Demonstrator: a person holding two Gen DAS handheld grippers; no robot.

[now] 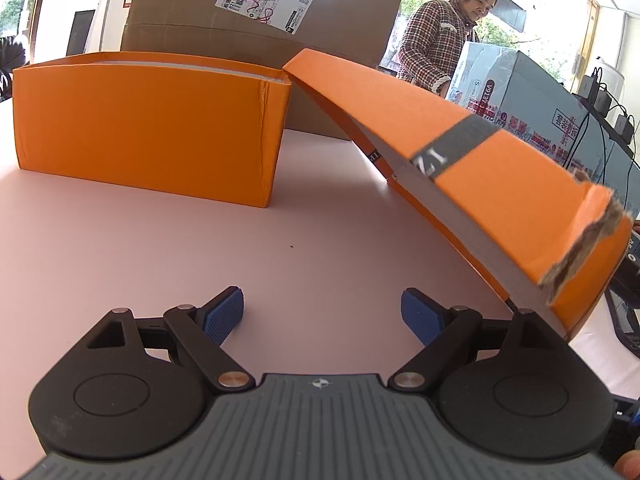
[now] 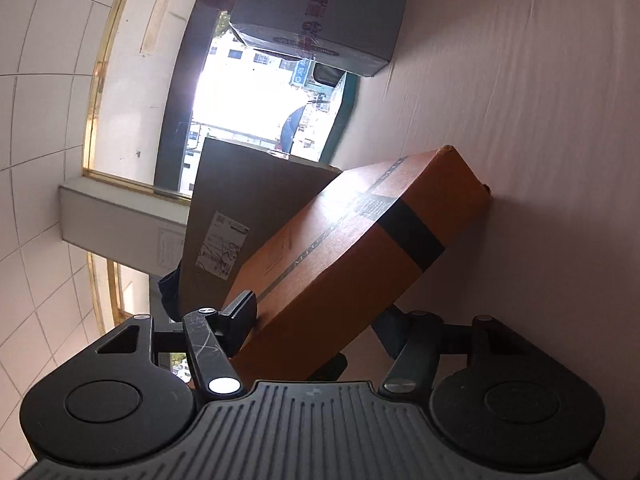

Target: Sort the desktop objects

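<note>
Hovering left tool (image 1: 322, 312): spread wide, empty, above pink worktop (image 1: 160, 248).
Right tool (image 2: 294, 326): clamped on orange lid (image 2: 348, 248), held tilted, far corner touching worktop.
Orange box (image 1: 148, 128): open, left, beyond.
Cardboard carton (image 1: 320, 20): behind.

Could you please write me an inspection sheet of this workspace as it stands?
Surface: pink table, one small dark speck.
Job's things: orange box open, upright on the table; orange lid tilted, one torn corner, far corner resting on the table.
Clutter: large brown carton and printed blue carton behind.
Grippers: left tool open, holding nothing; right tool shut on the lid's edge.
Cables: black chargers and leads at the far right.
Surroundings: a person in a checked jacket, bright windows.
</note>
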